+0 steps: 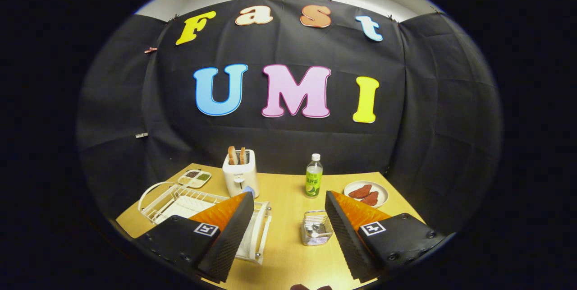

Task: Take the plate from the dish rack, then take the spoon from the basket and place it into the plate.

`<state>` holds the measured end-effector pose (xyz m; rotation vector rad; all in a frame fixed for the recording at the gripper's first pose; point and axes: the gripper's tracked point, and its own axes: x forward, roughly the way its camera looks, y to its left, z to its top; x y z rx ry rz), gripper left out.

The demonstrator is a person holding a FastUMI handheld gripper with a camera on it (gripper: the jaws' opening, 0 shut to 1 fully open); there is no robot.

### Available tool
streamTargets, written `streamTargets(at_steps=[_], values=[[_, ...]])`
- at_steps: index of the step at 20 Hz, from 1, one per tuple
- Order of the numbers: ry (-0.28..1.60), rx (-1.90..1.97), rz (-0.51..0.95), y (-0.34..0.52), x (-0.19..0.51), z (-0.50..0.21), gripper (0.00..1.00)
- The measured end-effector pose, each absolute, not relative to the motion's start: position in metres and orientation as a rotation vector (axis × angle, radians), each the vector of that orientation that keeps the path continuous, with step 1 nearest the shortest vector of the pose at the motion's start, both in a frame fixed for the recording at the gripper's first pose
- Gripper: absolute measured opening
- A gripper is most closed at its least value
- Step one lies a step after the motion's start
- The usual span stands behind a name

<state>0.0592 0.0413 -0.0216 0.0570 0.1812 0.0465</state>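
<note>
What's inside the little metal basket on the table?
The metal basket, beside the right finger of the open gripper, holds a shiny piece of cutlery, likely the spoon. Its lower end is hidden by the basket's mesh wall.

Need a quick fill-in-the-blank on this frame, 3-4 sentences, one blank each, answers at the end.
1. The gripper hangs above the table with its fingers ____, holding nothing.
2. Two slices of bread stand in the white ____ behind the dish rack.
3. The small metal basket lies between the fingers, and beyond it stands a green-labelled ____.
4. The small plate beyond the right finger holds two pieces of reddish ____.

Missing words: open; toaster; bottle; food
</note>
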Motion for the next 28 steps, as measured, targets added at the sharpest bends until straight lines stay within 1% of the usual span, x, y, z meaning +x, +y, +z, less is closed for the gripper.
streamTargets(at_steps=[4,8,15,17,18,19,20,23,26,27,28], values=[[0.254,0.080,0.088,0.071,0.094,-0.026,0.98],[0.346,0.065,0.120,0.105,0.121,-0.051,0.98],[0.601,0.105,0.068,0.127,0.153,-0.119,0.98],[0.647,0.125,0.058,0.133,0.156,-0.135,0.88],[0.660,0.123,0.049,0.134,0.160,-0.139,0.78],[0.676,0.125,0.040,0.134,0.162,-0.144,0.74],[0.700,0.130,0.036,0.136,0.162,-0.150,0.64],[0.760,0.144,0.020,0.145,0.161,-0.162,0.40],[0.743,0.120,-0.004,0.143,0.164,-0.160,0.34],[0.736,0.108,-0.026,0.142,0.165,-0.159,0.34],[0.723,0.100,-0.047,0.140,0.164,-0.156,0.31]])
